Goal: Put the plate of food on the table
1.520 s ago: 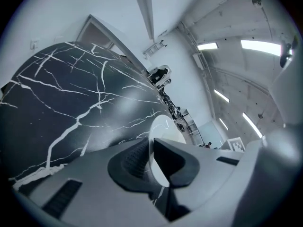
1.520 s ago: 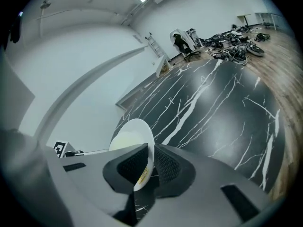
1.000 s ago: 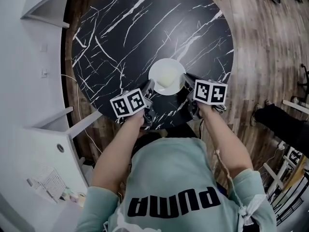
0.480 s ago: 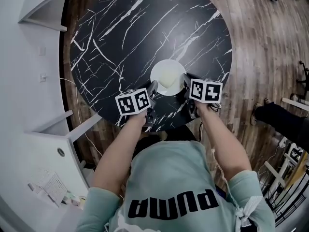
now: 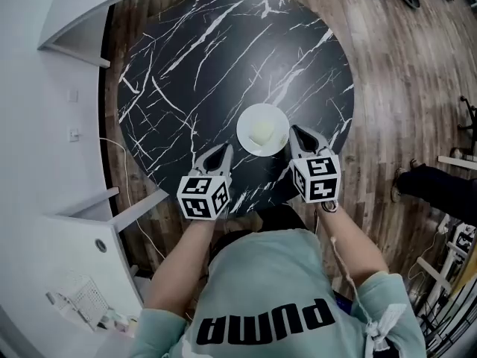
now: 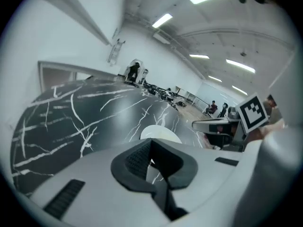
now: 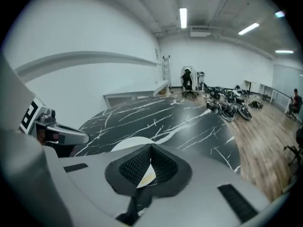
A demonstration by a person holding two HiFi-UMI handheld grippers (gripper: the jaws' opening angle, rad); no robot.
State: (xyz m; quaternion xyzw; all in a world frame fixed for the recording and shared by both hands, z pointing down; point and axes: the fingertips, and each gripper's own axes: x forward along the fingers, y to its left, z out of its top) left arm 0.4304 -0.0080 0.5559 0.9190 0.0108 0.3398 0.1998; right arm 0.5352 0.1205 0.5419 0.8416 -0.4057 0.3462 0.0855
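Note:
A white plate [image 5: 261, 130] with a pale portion of food sits on the round black marble table [image 5: 201, 66], near its front edge. My left gripper [image 5: 223, 149] hangs just left of the plate, drawn back from it, jaws shut and empty. My right gripper [image 5: 297, 131] hovers at the plate's right rim, also apart from it, with its jaws closed on nothing. In the left gripper view the plate [image 6: 161, 133] shows beyond the closed tips [image 6: 151, 143]. The right gripper view shows the plate [image 7: 125, 144] just past its jaws [image 7: 150, 150].
A white counter and wall [image 5: 45, 125] curve along the left, with a thin cable [image 5: 119, 148] by the table's edge. Wooden floor [image 5: 402, 88] surrounds the table. A dark shoe or leg [image 5: 440, 189] lies at the right.
Both grippers have let go of the plate's rim and pulled back toward the person. The plate stays flat on the table. The left jaws have closed.

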